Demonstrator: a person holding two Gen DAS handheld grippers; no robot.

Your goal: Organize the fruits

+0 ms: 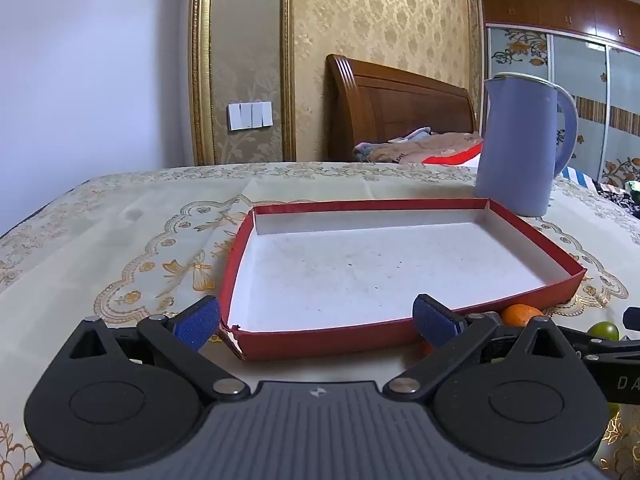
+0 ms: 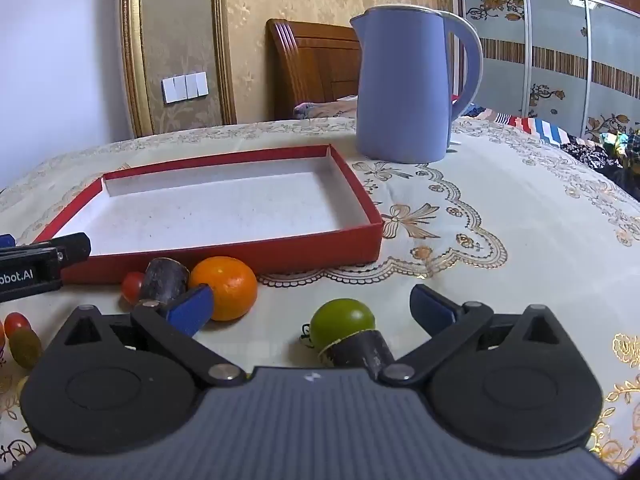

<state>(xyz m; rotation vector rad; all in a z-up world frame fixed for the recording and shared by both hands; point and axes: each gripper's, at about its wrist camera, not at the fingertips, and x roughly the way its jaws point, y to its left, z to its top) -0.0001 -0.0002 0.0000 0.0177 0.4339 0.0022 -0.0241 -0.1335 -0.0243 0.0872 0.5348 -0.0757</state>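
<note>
This is a home bedroom: a wooden bed headboard (image 1: 396,108) stands against gold damask wallpaper (image 1: 380,12), bedding (image 1: 424,150) is heaped on the mattress, sliding wardrobe doors (image 2: 560,56) with floral panels line the right wall, and an embroidered cloth covers the desk (image 2: 480,208).

Right tool (image 2: 310,312) spread wide over the desk (image 2: 500,208); green fruit (image 2: 342,322) between its fingers, orange (image 2: 226,286) at ten o'clock, red tray (image 2: 320,250) beyond.
</note>
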